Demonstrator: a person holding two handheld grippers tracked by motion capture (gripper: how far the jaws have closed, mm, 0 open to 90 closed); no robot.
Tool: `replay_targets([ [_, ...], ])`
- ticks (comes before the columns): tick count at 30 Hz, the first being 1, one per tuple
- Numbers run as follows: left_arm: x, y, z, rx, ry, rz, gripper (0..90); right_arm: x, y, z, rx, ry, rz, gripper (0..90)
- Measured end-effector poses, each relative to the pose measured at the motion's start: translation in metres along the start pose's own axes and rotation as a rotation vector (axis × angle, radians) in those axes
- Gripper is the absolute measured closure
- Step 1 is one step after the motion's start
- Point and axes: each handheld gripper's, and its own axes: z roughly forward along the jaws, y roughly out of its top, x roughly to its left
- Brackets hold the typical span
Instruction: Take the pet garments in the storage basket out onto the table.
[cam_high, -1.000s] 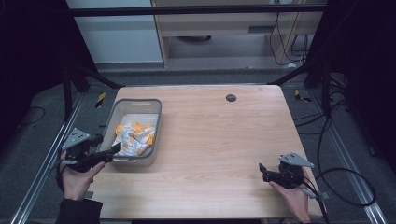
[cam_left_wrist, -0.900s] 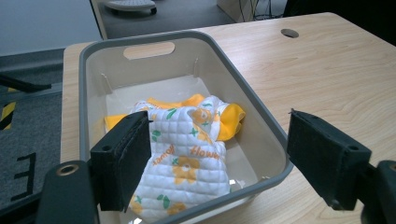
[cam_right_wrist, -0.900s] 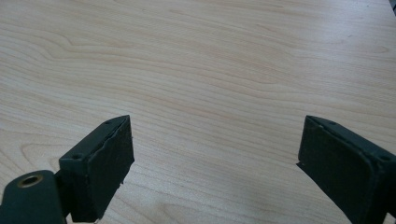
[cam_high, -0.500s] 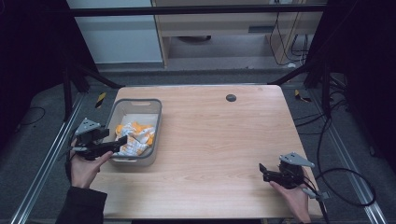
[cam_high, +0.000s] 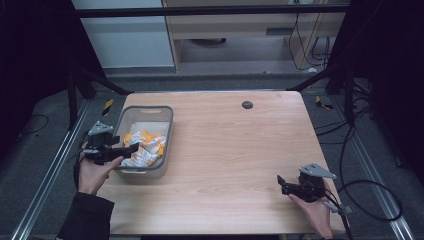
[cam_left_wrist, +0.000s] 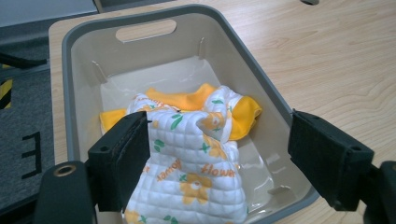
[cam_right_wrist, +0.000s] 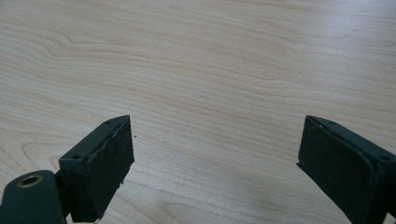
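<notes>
We hold our left gripper (cam_high: 131, 149) at the left side of the table, its jaws spread wide apart and pointing right, our left hand (cam_high: 95, 169) gripping from behind. Our right gripper (cam_high: 282, 184) sits low at the near right, jaws wide apart too, pointing left.

Light wooden tabletop (cam_high: 235, 145), rounded corners, pale grain running across. Small dark round disc (cam_high: 247, 104) near far edge, right of centre. Grey carpeted floor (cam_high: 45, 145) around table. Black metal frame struts (cam_high: 95, 80) angled at far corners. Black cables (cam_high: 367, 192) looped on floor at right. Yellow-black striped tape marks (cam_high: 108, 106) on floor beside far corners. Pale wooden cabinet (cam_high: 235, 25) behind.
</notes>
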Motion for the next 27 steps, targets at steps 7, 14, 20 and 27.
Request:
replay_targets([
  [7, 0.005, 0.008, 0.004, 0.047, 0.011, 0.009, 20.2, 0.000, 0.000, 0.000, 0.003, 0.004, 0.001, 10.3],
  [14, 0.008, 0.012, 0.009, 0.096, 0.016, 0.023, 20.3, 0.000, 0.000, 0.001, 0.005, 0.006, -0.002, 10.3],
  [20, 0.009, 0.014, 0.017, 0.147, 0.015, 0.023, 20.3, 0.000, 0.000, 0.001, 0.008, 0.010, 0.000, 10.3],
  [27, 0.010, 0.014, 0.024, 0.194, 0.014, 0.026, 20.4, 0.001, 0.000, 0.002, 0.019, 0.018, 0.006, 10.3],
])
